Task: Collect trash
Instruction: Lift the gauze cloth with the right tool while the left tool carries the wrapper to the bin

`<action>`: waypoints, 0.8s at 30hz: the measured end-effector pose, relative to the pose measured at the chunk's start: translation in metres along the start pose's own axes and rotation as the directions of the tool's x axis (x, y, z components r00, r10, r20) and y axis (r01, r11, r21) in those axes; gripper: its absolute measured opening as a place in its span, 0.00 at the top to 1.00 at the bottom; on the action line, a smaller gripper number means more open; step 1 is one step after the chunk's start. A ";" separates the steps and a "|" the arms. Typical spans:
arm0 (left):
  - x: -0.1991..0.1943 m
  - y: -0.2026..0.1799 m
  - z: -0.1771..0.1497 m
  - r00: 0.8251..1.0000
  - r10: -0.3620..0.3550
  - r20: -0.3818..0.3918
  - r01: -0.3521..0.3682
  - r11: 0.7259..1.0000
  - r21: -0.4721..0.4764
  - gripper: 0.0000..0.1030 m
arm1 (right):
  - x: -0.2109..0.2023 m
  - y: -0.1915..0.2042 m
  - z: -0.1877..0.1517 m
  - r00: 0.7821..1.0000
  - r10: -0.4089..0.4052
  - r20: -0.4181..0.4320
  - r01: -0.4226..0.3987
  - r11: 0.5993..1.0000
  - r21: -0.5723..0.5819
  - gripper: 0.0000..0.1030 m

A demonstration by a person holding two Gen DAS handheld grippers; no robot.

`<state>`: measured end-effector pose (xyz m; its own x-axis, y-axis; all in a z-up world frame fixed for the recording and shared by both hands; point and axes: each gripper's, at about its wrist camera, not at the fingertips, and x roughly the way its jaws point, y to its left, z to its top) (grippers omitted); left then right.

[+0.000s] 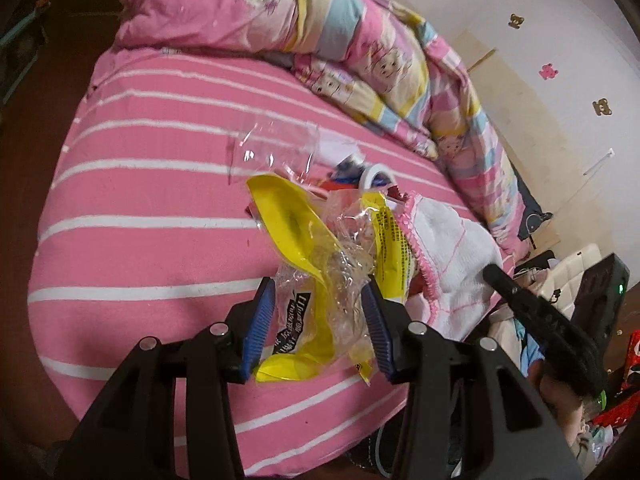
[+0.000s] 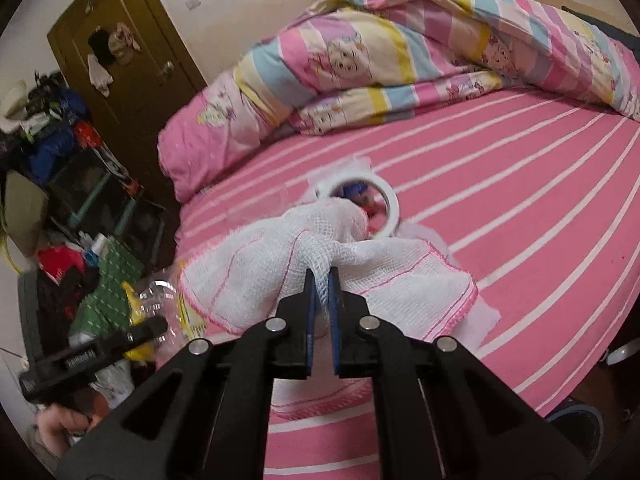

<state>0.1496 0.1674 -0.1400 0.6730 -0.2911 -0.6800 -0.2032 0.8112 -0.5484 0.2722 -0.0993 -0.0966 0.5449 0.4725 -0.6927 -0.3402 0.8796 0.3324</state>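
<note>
Above the pink striped bed (image 1: 140, 200), the left tool (image 1: 320, 312) pinches crumpled clear-and-yellow plastic wrappers (image 1: 332, 256), while the right tool (image 2: 322, 280) clamps a bunched white gauze cloth (image 2: 256, 276) edged in pink; a tape ring (image 2: 384, 204) lies just beyond the cloth.

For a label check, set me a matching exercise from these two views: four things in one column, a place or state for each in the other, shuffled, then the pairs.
Things:
1. crumpled yellow and clear wrapper
2. white cloth with pink edging
3. white tape roll
4. rolled quilt

Places or states:
A. lying on the striped sheet beyond the cloth
B. pinched in the right claw
C. piled at the far side of the bed
D. gripped in the left claw

Pairs: 1-D, 2-B, 3-A, 4-C
</note>
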 end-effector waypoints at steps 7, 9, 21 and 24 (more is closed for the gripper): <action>-0.027 -0.014 0.007 0.999 -0.010 0.040 0.011 1.000 -0.011 0.58 | -0.029 0.006 0.035 0.996 0.073 0.050 -0.076 0.996 0.054 0.93; -0.035 -0.020 0.007 0.999 -0.007 0.048 0.007 1.000 -0.010 0.58 | -0.036 0.006 0.040 0.994 0.093 0.060 -0.097 0.993 0.074 0.93; -0.073 -0.036 -0.005 0.996 -0.019 0.083 0.020 1.000 -0.008 0.58 | -0.089 -0.001 0.040 0.982 0.139 0.129 -0.159 0.974 0.160 0.92; -0.083 -0.042 -0.008 0.995 -0.029 0.091 0.029 1.000 -0.005 0.58 | -0.101 -0.005 0.040 0.975 0.170 0.144 -0.196 0.962 0.188 0.91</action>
<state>0.0968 0.1529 -0.0646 0.7406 -0.2667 -0.6167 -0.1872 0.7996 -0.5706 0.2494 -0.1498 -0.0025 0.5837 0.6181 -0.5266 -0.2896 0.7643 0.5761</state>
